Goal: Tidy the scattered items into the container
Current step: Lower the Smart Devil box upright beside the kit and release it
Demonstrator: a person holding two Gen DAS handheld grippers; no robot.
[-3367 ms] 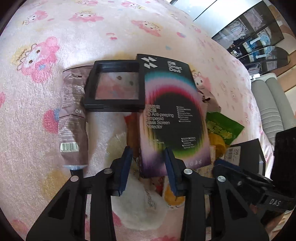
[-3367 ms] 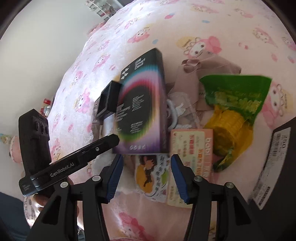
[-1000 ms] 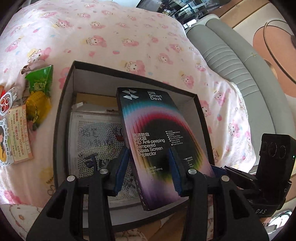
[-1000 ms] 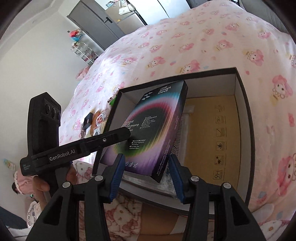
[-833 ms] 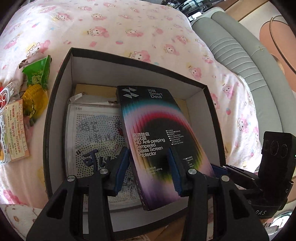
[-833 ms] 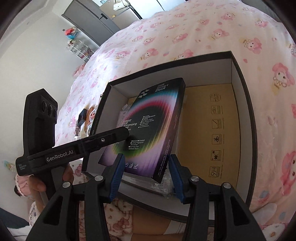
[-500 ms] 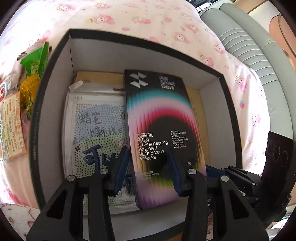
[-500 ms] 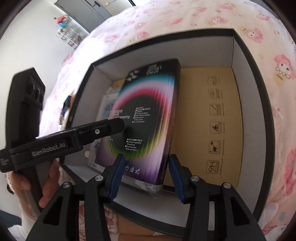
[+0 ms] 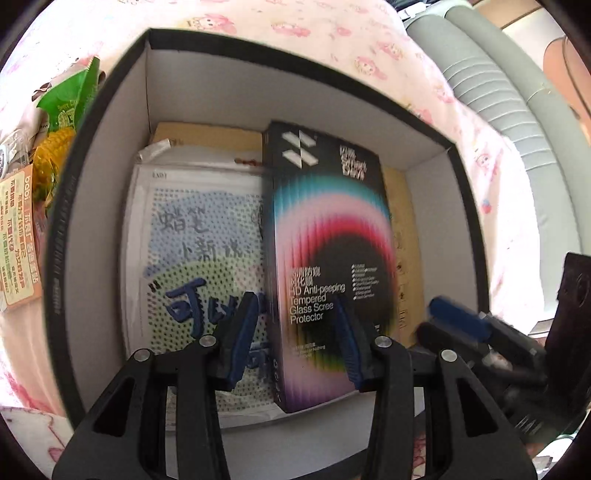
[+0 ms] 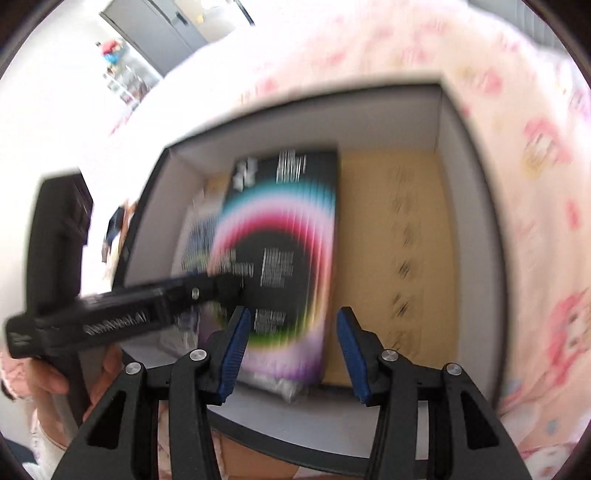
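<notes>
Both grippers hover over the black box [image 9: 96,155]: our left gripper [image 9: 295,339] and right gripper [image 10: 291,350] each have fingers spread wide, gripping nothing. We see the screen protector box [image 9: 328,258] lying inside, partly atop a dotted packet [image 9: 199,251]; snack packets [image 9: 55,122] remain outside on the pink blanket [image 9: 332,26].

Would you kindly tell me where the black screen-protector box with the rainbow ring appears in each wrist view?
Left wrist: the black screen-protector box with the rainbow ring stands centre-right, its near end between the left tool fingers.
Right wrist: it lies centre-left, just beyond the right tool.
Shared landmark: the black-rimmed cardboard container around it.
</notes>
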